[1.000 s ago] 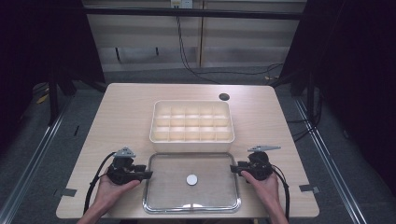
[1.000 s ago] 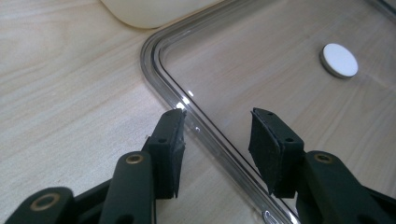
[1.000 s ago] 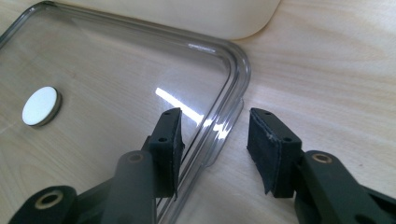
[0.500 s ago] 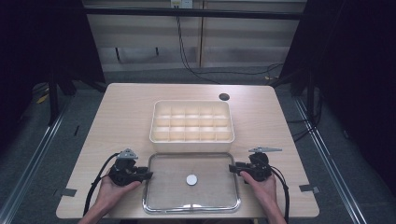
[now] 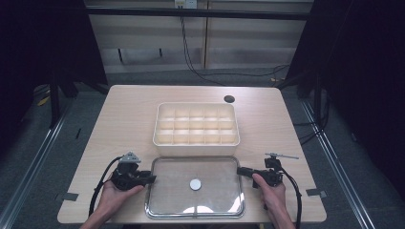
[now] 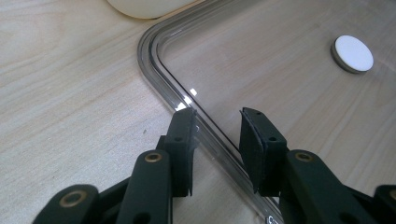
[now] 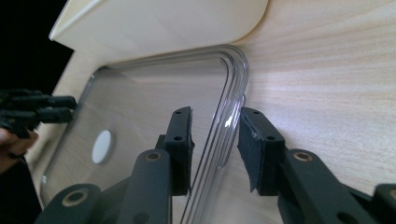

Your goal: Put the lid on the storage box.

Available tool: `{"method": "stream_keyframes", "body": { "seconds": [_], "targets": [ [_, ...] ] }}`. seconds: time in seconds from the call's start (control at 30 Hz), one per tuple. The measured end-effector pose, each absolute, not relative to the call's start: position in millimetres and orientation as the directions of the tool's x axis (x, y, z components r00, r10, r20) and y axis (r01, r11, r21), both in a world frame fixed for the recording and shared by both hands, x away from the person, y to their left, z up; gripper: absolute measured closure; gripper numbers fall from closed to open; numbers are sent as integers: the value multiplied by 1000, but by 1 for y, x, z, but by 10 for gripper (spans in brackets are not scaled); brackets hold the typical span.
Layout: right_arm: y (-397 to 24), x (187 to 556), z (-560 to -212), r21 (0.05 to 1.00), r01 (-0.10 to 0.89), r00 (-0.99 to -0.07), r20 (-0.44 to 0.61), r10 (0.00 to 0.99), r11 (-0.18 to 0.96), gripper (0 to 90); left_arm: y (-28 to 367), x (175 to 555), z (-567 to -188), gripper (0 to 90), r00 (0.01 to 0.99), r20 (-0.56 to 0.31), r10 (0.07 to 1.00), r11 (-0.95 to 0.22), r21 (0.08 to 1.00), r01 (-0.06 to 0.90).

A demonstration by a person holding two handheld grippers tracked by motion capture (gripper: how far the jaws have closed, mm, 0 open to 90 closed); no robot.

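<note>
The left tongs [image 6: 217, 126] straddle the left rim of the clear lid [image 6: 261, 70], one pad outside the rim and one over the pane; the jaws have just been closing, and a gap still shows on each side of the rim, so they are spread and not yet pinching. The right tongs [image 7: 215, 126] straddle the lid's [image 7: 154, 107] right rim the same way, jaws also just closing, with the ridged edge standing between the pads and daylight visible beside it.

In the high view, the left tongs [image 5: 149, 179] and right tongs [image 5: 241, 171] sit at opposite short sides of the lid [image 5: 215, 167], each carried by a hand [image 5: 114, 195] coming from the near edge. The lid lies flat on the worktop [image 5: 129, 124], near its front edge, with a round white knob [image 5: 195, 184] at its middle. Just beyond it, nearly touching, stands a cream compartment box [image 5: 196, 125], its cells open to the top. A dark round hole [image 5: 229, 98] shows on the worktop behind the box.
</note>
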State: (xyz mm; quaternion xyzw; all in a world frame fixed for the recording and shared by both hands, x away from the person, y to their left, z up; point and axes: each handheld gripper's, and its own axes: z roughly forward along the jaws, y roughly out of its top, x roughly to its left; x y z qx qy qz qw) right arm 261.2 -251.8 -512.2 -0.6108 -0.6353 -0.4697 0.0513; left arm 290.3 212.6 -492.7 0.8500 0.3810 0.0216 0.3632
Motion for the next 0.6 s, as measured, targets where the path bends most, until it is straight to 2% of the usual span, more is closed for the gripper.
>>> {"method": "stream_keyframes", "body": {
  "seconds": [0.13,0.23,0.27,0.37,0.6],
  "targets": [
    [-254,262,-513,532,823,-254,660,707,-201,659,213,290,-493,654,705,-241,667,-437,640,632],
    [-257,261,-515,512,824,-267,728,631,-242,716,213,290,-494,658,709,-272,650,-433,634,640],
    [-253,260,-515,510,825,-281,745,605,-245,697,212,289,-494,659,712,-268,649,-434,638,636],
    [-246,261,-504,561,806,-309,671,674,-189,678,209,288,-493,651,719,-252,648,-449,636,627],
    [-245,264,-507,556,821,-328,648,688,-132,622,210,288,-494,649,720,-258,644,-446,639,627]
  ]
}}
